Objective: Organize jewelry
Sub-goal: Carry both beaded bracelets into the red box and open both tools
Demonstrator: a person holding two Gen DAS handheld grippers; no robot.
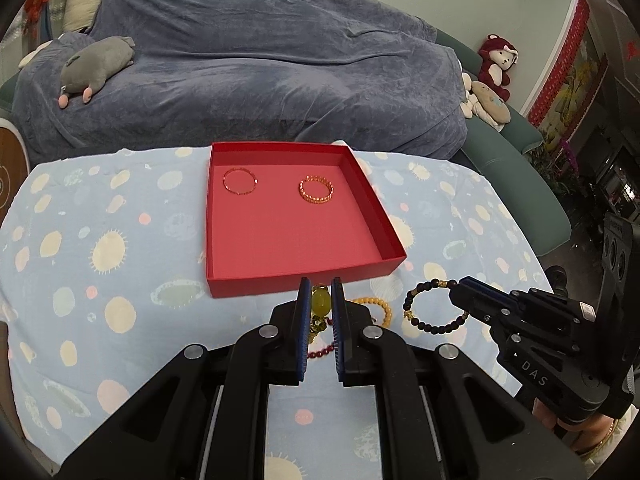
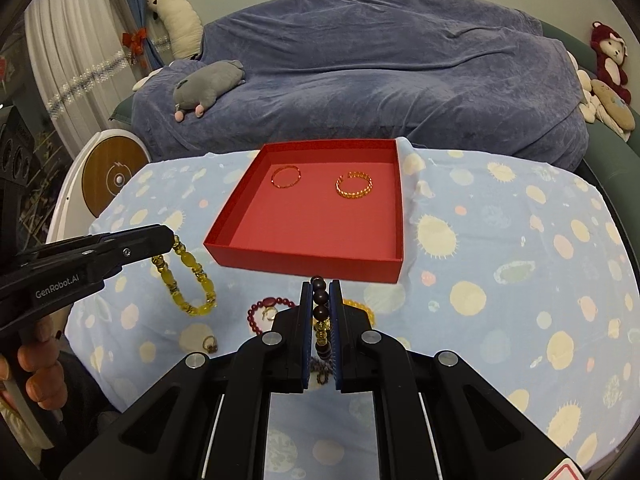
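**2 bracelets lifted toward the red tray [image 1: 384,216].**
Left hand-held gripper [image 1: 320,292] pinches the yellow bracelet [image 2: 188,280], right hand-held gripper [image 2: 321,292] the dark bracelet [image 1: 434,306], just before the tray; release each beside its 2 gold bangles [image 1: 316,189].

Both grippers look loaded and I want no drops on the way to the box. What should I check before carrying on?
1. Left gripper shut on the yellow bracelet: ok.
2. Right gripper shut on the dark bead bracelet: ok.
3. Both bracelets hang free of the cloth: ok.
4. Free floor in the red box, nearer than the two gold bangles: ok.
5. Loops clear of the box's near wall: cannot tell.
6. Loose red bracelet untangled from the held ones: ok.
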